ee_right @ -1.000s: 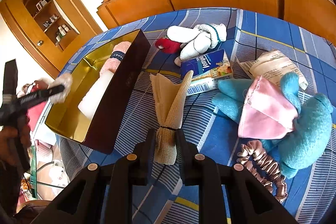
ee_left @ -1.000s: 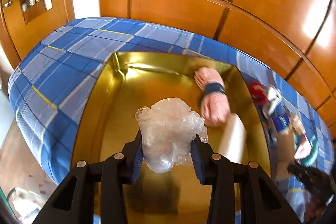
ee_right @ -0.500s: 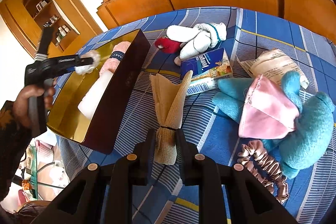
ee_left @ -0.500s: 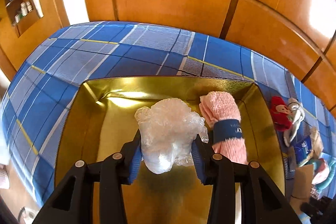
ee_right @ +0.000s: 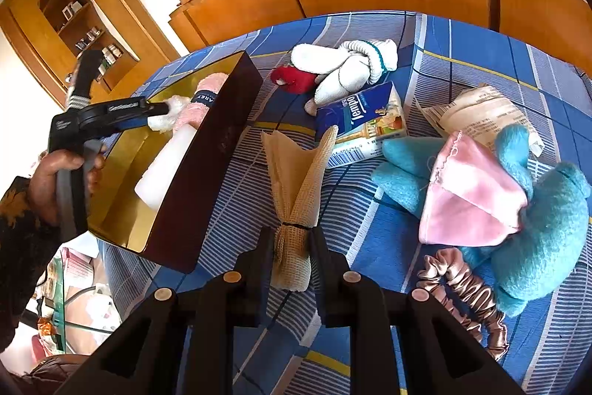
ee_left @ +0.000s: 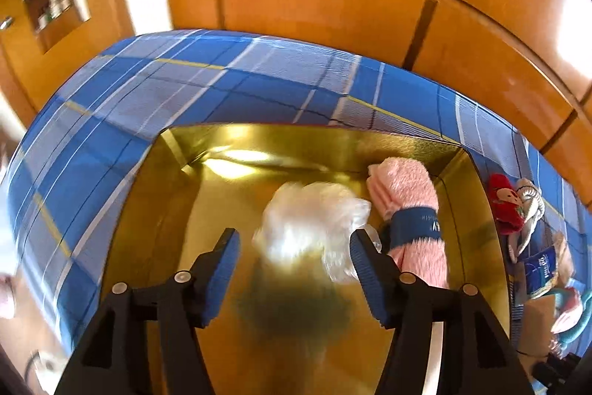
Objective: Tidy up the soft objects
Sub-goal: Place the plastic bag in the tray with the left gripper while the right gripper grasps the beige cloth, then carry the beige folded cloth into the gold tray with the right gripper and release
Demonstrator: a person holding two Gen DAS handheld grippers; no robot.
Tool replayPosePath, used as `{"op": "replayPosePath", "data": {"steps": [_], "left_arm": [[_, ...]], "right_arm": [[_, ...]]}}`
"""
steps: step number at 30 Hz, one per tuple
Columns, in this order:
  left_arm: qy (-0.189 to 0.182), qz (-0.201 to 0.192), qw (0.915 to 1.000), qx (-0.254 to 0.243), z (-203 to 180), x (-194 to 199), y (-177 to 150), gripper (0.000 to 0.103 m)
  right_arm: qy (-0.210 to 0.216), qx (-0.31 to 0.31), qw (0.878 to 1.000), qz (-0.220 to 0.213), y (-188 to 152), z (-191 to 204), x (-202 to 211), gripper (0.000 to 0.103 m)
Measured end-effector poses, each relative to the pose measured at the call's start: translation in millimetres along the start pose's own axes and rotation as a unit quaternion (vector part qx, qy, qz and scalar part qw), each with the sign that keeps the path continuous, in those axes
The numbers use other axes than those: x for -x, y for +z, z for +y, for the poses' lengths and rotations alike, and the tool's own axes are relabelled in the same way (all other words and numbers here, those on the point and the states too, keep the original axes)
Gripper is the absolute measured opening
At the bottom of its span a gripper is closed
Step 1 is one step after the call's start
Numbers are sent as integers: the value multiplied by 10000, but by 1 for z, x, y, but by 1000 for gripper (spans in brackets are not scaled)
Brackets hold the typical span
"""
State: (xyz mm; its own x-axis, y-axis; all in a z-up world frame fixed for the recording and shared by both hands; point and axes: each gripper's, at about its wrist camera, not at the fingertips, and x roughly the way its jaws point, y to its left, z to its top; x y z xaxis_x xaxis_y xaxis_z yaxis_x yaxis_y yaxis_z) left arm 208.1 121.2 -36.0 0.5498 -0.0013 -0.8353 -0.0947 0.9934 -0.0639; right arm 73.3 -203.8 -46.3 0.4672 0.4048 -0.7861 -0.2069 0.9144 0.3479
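My left gripper hangs over the gold-lined box. Its jaws are opening and stand wide apart. The crumpled clear plastic bag is a blur between and beyond them, loose from the left pad and close to the right one. It is next to the rolled pink towel with a blue band. In the right wrist view, the left gripper reaches into the box with the bag at its tip. My right gripper is shut on a tied beige mesh cloth lying on the blue checked bedspread.
A white roll lies in the box beside the towel. On the bedspread lie a tissue pack, white socks, a red item, a blue plush with pink cloth, a satin scrunchie and a paper packet. A hand holds the left gripper.
The left gripper travelled across the box toward the pink towel, then its jaws spread and the plastic bag came loose from the pads. The right gripper kept still on the mesh cloth.
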Motion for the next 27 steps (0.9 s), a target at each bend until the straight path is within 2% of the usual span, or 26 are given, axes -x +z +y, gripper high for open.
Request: {"op": "replayPosePath", "data": {"steps": [4, 16, 20, 23, 27], "left_arm": [[46, -129, 9997, 212, 6, 28, -21, 63], [-79, -811, 9967, -56, -17, 103, -80, 68], [-105, -890, 9959, -107, -21, 116, -91, 70], [-57, -994, 9949, -161, -23, 124, -98, 80], [54, -1092, 9937, -238, -23, 130, -106, 80]], "right_arm": [[-18, 13, 10000, -7, 0, 1, 0, 18], [-39, -23, 10000, -54, -1, 1, 0, 18], [-14, -48, 10000, -75, -1, 1, 0, 18], [31, -83, 9999, -92, -1, 0, 1, 18], [93, -172, 9998, -85, -1, -2, 1, 18]]}}
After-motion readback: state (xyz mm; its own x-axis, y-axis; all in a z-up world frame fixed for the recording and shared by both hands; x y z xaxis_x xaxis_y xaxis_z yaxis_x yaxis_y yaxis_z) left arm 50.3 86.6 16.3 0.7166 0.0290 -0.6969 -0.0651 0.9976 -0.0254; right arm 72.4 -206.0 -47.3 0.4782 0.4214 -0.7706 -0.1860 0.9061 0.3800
